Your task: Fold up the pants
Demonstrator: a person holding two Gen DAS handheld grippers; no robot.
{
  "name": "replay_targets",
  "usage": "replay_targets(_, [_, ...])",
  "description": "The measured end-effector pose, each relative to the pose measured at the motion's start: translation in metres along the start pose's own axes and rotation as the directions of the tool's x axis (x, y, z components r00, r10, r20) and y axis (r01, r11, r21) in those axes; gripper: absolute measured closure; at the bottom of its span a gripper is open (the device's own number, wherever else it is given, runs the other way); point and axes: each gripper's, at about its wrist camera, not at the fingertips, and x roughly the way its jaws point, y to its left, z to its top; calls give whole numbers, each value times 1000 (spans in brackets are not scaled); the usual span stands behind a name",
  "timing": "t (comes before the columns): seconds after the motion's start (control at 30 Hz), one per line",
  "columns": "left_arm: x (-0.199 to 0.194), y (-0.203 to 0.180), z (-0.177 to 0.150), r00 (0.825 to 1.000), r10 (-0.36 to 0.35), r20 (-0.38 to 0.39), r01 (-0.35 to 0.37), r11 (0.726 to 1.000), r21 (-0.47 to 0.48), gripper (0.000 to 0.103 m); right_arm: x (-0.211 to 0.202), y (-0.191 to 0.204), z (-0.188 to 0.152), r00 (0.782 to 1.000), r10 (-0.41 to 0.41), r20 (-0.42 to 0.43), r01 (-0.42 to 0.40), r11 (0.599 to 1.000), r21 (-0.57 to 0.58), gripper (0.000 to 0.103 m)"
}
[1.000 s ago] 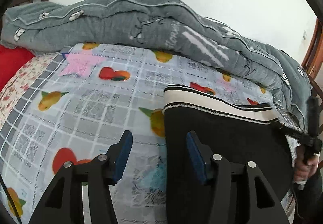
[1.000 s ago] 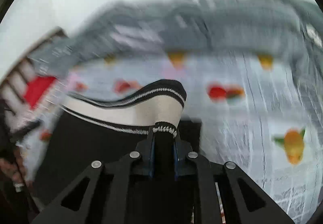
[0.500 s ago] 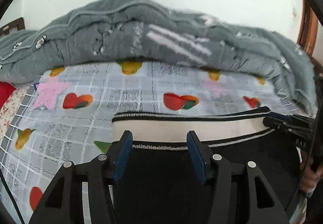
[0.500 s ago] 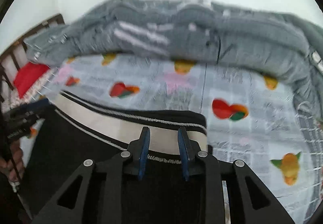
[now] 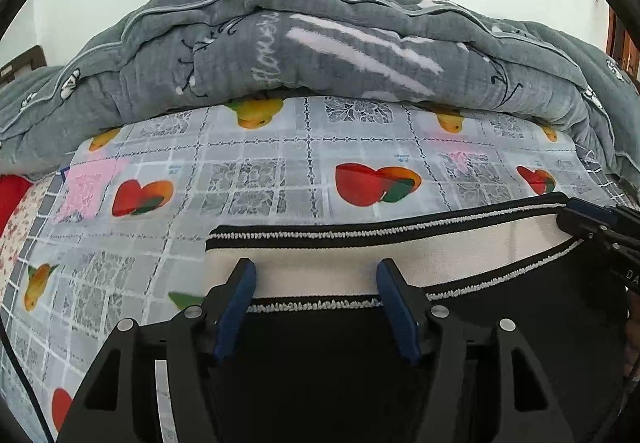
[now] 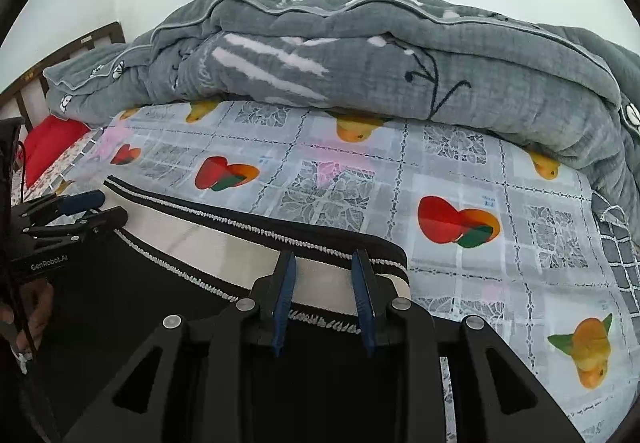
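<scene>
Black pants (image 5: 320, 359) with a cream and black striped waistband (image 5: 360, 255) lie flat on the bed sheet, waistband toward the quilt. My left gripper (image 5: 314, 275) is open over the waistband near its left end. My right gripper (image 6: 324, 269) is open over the waistband (image 6: 224, 239) near its right end, jaws a little apart. The right gripper's tips also show at the right edge of the left wrist view (image 5: 588, 219); the left gripper shows at the left of the right wrist view (image 6: 80, 211).
A fruit-patterned sheet (image 5: 280, 179) covers the bed. A bulky grey quilt (image 5: 320, 47) is piled along the far side by the white wall. A red pillow (image 6: 48, 147) and wooden headboard (image 6: 72, 51) are at the left.
The right gripper let go of the waistband and opened. The pants came down flat on the sheet, and both grippers now sit over the waistband ends.
</scene>
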Motion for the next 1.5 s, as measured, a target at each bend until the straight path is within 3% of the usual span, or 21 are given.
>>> replay_targets(0.33, [13,2,8,1000,-31,-7,31,999,-18,39,8,-6,4,1000,13,13,-13,1000,20,74])
replay_targets(1.1, [14,0,3,1000,-9,14,9,1000,-10,38,3,1,-3,998,-39,49,39,999,-6,75])
replay_targets(1.43, [-6,0,-1,1000,21,-16,-21,1000,-21,37,-13,2,2,999,-30,-33,30,1000,-7,72])
replay_targets(1.5, [-19,3,-9,999,-10,-41,8,999,-49,37,-27,5,-4,998,-28,-49,27,1000,-13,68])
